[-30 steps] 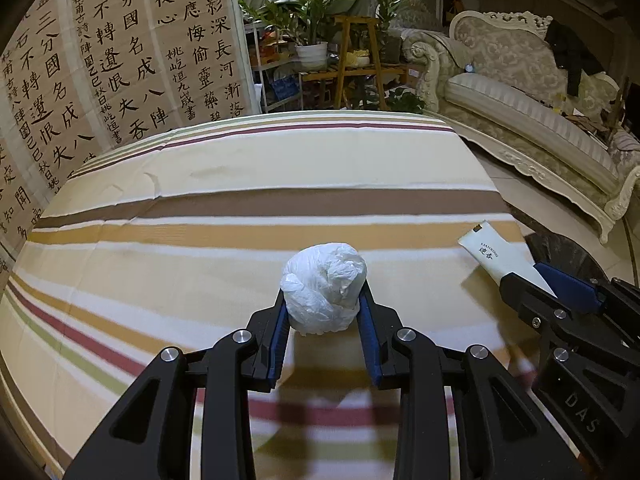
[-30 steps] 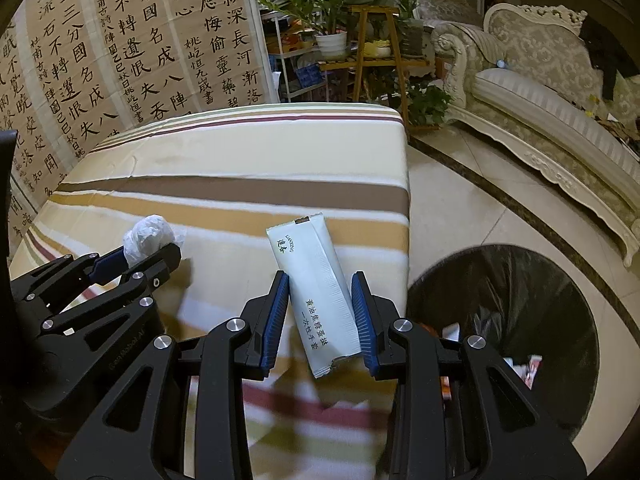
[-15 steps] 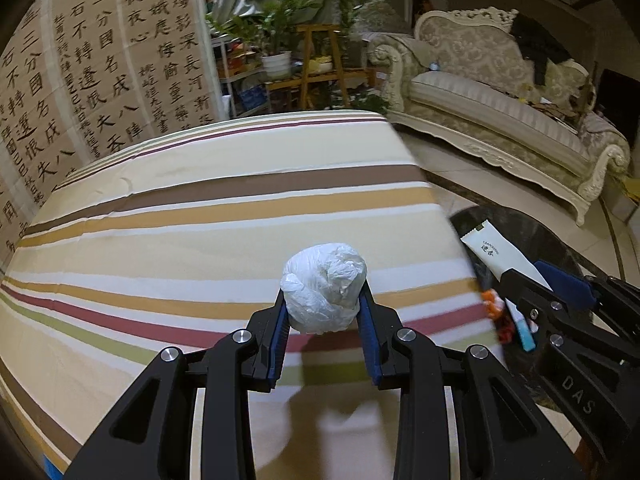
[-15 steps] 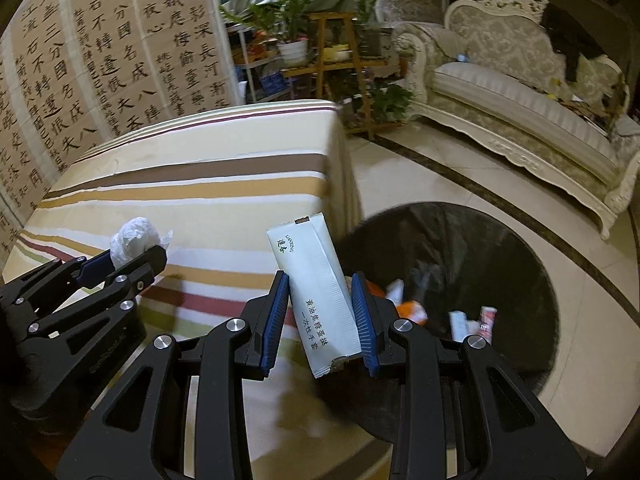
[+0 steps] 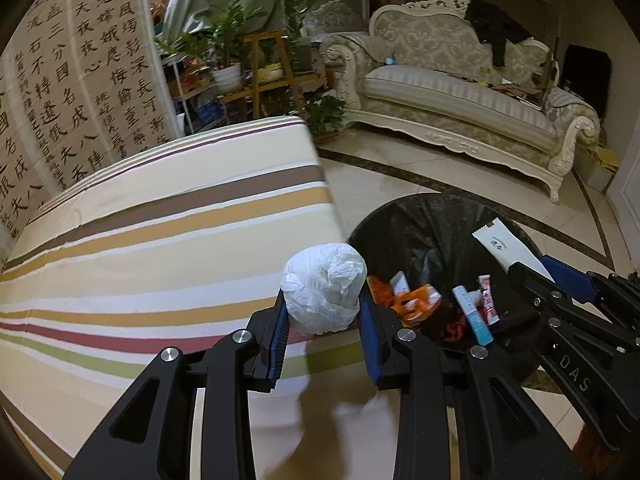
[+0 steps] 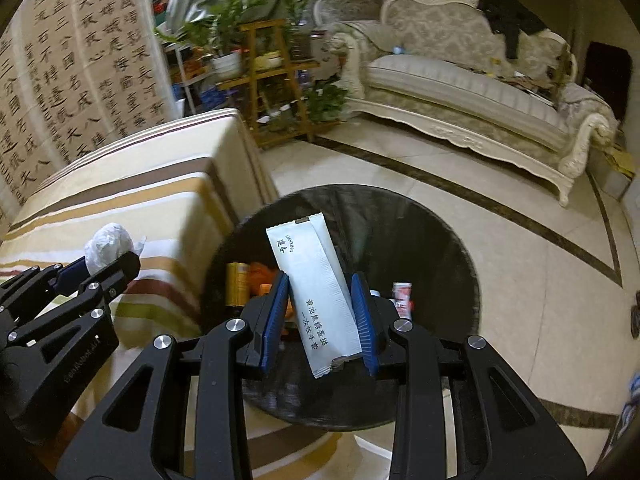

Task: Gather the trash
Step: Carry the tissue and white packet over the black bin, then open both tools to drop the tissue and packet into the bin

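My left gripper (image 5: 323,312) is shut on a crumpled white plastic ball (image 5: 323,290), held over the right edge of the striped table (image 5: 160,248), just left of the bin. My right gripper (image 6: 320,298) is shut on a flat white sachet (image 6: 316,288) with printed characters, held above the mouth of the black-lined trash bin (image 6: 420,232). In the left wrist view the right gripper (image 5: 532,270) and the sachet (image 5: 502,248) show at the right, over the bin (image 5: 420,220). The right wrist view has the left gripper (image 6: 102,266) and the ball (image 6: 109,244) at its left edge.
Inside the bin lie several wrappers, an orange packet (image 5: 416,302) and a yellow can (image 6: 236,288). A cream sofa (image 5: 460,108) stands beyond on the tiled floor (image 6: 500,248). A calligraphy screen (image 5: 80,92) and a wooden plant stand (image 5: 276,76) are behind the table.
Both grippers have swung right, from over the striped table toward the bin. The sachet now hangs over the bin's mouth; the white ball has reached the table's right edge. Both grips are unchanged.
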A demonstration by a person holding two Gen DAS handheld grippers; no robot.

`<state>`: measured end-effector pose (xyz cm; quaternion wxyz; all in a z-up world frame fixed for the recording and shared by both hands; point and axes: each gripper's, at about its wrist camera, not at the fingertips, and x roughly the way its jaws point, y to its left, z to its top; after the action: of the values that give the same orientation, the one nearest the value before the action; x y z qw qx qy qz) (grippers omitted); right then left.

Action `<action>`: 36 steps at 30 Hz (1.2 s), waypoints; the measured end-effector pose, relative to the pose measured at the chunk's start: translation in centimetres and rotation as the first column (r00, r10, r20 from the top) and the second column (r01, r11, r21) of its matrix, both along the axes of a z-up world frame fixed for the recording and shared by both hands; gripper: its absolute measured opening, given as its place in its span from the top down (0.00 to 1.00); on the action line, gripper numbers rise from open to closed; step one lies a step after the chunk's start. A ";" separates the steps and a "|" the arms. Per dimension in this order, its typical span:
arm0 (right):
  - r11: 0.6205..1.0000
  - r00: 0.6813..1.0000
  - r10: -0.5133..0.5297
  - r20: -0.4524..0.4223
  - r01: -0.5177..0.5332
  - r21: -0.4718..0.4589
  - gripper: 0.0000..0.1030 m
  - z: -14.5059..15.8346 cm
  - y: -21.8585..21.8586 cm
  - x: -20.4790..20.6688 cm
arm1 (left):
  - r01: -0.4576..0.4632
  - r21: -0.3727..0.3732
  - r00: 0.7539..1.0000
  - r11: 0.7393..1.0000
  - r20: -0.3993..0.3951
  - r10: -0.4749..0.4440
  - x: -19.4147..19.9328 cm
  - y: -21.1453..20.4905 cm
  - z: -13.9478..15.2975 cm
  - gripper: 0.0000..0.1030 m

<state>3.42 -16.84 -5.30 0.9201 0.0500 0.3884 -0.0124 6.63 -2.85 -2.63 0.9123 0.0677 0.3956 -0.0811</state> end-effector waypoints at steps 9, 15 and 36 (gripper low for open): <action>0.998 0.998 -0.061 0.007 0.061 0.001 0.69 -0.4 -2.7 0.8 | 0.025 0.034 1.000 0.999 0.009 -0.025 1.2 -3.0 -0.4 0.68; 0.997 0.997 -0.080 0.011 0.080 0.009 0.69 -0.8 -3.7 1.9 | 0.034 0.051 0.999 0.998 0.013 -0.035 2.2 -4.6 -0.7 0.68; 0.991 0.991 -0.132 0.000 0.132 0.016 0.54 -2.1 -5.1 4.2 | 0.027 0.047 1.000 0.999 -0.012 -0.027 3.6 -5.6 -1.2 0.38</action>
<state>7.58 -21.97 -7.39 0.9169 0.0830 0.3841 -0.0700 10.25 -8.45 -3.87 0.9071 0.0942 0.4016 -0.0844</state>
